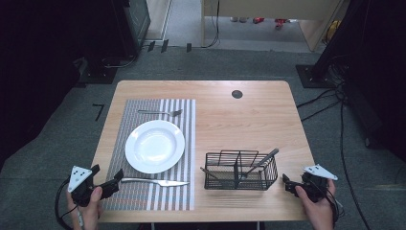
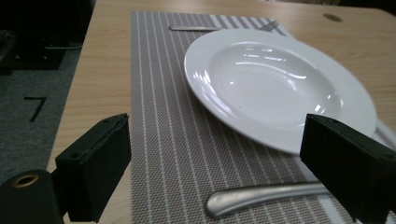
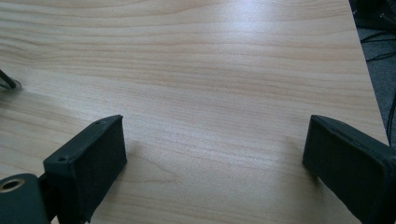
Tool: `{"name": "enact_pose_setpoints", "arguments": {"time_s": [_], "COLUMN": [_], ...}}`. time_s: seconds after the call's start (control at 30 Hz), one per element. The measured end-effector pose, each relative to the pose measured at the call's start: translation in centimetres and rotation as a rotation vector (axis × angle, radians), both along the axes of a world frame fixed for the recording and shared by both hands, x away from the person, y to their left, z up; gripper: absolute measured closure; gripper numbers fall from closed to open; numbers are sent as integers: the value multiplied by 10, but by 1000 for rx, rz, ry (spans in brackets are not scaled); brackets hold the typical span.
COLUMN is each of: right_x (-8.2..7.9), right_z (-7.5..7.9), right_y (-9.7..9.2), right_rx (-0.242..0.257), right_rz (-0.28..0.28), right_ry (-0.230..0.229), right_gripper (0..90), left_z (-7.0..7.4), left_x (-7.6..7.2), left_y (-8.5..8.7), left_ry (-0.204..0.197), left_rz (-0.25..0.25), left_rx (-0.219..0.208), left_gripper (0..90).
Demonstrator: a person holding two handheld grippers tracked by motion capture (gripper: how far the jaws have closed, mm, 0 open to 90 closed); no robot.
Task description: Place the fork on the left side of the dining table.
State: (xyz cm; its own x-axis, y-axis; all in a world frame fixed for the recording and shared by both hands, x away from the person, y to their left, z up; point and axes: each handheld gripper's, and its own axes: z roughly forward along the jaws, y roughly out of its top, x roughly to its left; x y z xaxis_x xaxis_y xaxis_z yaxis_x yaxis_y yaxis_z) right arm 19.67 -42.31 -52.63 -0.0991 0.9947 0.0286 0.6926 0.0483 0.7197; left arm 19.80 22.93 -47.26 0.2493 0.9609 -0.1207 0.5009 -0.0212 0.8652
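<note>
While both jaws gape empty, left gripper (image 1: 106, 181) beside knife (image 1: 155, 182), plate (image 1: 154, 146) beyond, right gripper (image 1: 293, 186) near basket (image 1: 241, 171).

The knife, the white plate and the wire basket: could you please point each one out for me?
knife (image 2: 261, 195): left gripper view, on its rounded handle.
white plate (image 1: 154, 146): high view, on the middle of its bowl.
wire basket (image 1: 221, 178): high view, on its front wall.

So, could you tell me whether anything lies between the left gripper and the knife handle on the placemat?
Nothing visible does. The left gripper is open, and the knife handle lies on bare striped placemat just ahead of its jaws. The white plate sits beyond the knife.
</note>
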Motion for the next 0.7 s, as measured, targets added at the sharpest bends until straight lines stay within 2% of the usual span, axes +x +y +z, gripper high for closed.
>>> {"name": "enact_pose_setpoints", "arguments": {"time_s": [0.03,0.13,0.17,0.2,0.23,0.37,0.47,0.5,0.57,0.63,0.7], "right_x": [0,0,0,0,0,0,0,0,0,0,0], "right_z": [0,0,0,0,0,0,0,0,0,0,0], "right_y": [0,0,0,0,0,0,0,0,0,0,0], "right_rx": [0,0,0,0,0,0,0,0,0,0,0], "right_rz": [0,0,0,0,0,0,0,0,0,0,0], "right_ry": [0,0,0,0,0,0,0,0,0,0,0], "right_gripper": [58,58,58,58,58,58,58,58,58,58,58], "left_z": [-5,-10,-15,-15,-20,-26,-33,-37,-38,-41,-41], "left_x": [-3,-5,-6,-6,-8,-11,-11,-10,-10,-8,-7], "left_y": [5,10,14,14,18,24,28,28,28,27,26], "left_ry": [17,30,54,54,66,78,92,102,107,116,115], "left_rz": [0,8,14,14,24,33,24,27,22,12,9], "left_rx": [-14,-10,-2,-2,17,20,46,67,67,95,99], "left_gripper": [90,90,90,90,90,90,91,91,91,91,91]}}
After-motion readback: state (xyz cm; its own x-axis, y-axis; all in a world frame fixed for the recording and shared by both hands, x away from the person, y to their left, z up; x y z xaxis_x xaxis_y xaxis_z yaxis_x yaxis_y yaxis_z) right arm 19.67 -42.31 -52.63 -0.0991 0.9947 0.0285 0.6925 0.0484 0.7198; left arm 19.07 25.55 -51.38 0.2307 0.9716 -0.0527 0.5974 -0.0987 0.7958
